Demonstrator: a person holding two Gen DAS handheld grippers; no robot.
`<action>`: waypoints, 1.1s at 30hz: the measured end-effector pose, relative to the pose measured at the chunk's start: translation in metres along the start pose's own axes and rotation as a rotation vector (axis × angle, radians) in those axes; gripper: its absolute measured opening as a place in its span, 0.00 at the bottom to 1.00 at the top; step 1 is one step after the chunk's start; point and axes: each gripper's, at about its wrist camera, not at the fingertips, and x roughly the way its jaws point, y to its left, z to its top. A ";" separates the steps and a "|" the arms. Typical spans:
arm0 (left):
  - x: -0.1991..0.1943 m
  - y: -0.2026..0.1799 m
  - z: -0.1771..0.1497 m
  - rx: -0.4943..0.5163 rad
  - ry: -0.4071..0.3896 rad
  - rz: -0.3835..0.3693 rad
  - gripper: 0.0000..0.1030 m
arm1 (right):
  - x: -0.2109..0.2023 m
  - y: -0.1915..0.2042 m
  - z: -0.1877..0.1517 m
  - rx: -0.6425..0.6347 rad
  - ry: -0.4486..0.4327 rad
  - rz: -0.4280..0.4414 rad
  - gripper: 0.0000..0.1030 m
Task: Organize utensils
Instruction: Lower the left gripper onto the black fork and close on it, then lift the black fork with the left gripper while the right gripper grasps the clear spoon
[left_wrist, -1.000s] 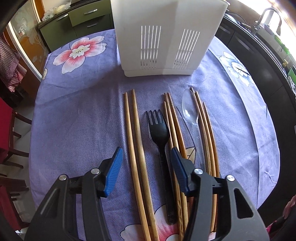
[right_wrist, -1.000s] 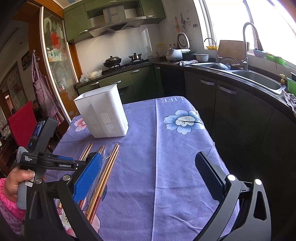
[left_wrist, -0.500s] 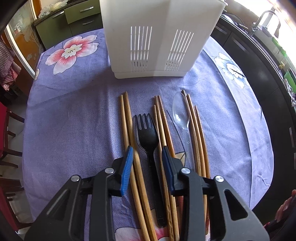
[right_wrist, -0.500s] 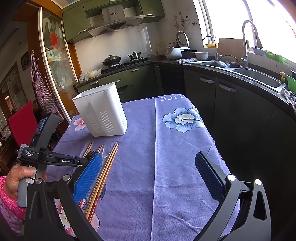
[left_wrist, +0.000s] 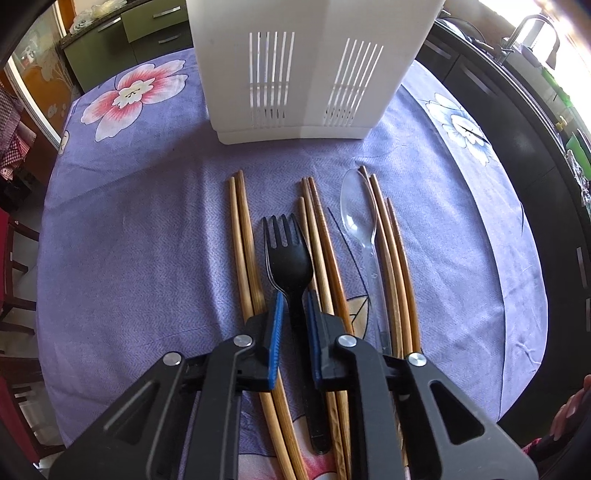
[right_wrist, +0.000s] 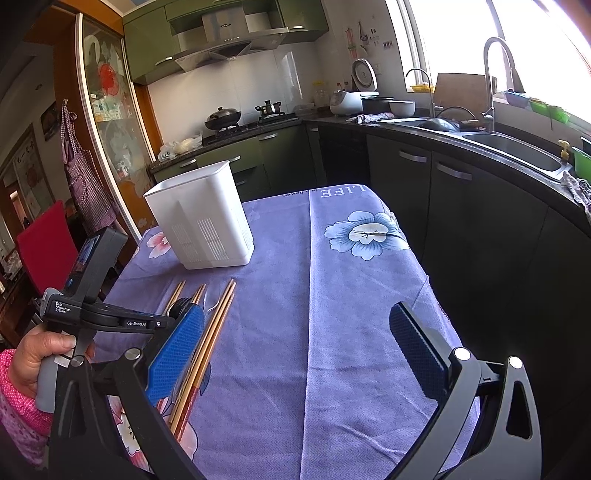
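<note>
Tablecloth (left_wrist: 140, 229): purple, printed with pink-and-white and blue-and-white flowers. On it: utensil holder (left_wrist: 306, 70), white, slotted; fork (left_wrist: 288, 258), black; spoon (left_wrist: 356, 218), clear; chopsticks (left_wrist: 243, 251), light brown wood. Gripper pads (left_wrist: 276, 332): blue on black frames. Cabinets (right_wrist: 258, 155) beyond tablecloth: green.

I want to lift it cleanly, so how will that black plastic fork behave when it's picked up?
The black fork looks thin and light, so it should lift easily. The left tongs pinch its narrow neck, so its long handle may droop or pivot. Smooth plastic could slip, though the ribbed blue pads should help.
</note>
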 end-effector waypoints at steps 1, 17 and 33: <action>0.000 0.001 0.000 -0.004 -0.001 0.001 0.12 | 0.001 0.000 0.000 0.000 0.001 0.000 0.96; 0.003 -0.009 0.000 0.045 -0.029 0.012 0.08 | 0.031 0.025 0.004 -0.027 0.123 0.080 0.96; -0.061 0.036 -0.015 0.017 -0.193 -0.048 0.08 | 0.166 0.111 0.015 -0.061 0.504 0.190 0.24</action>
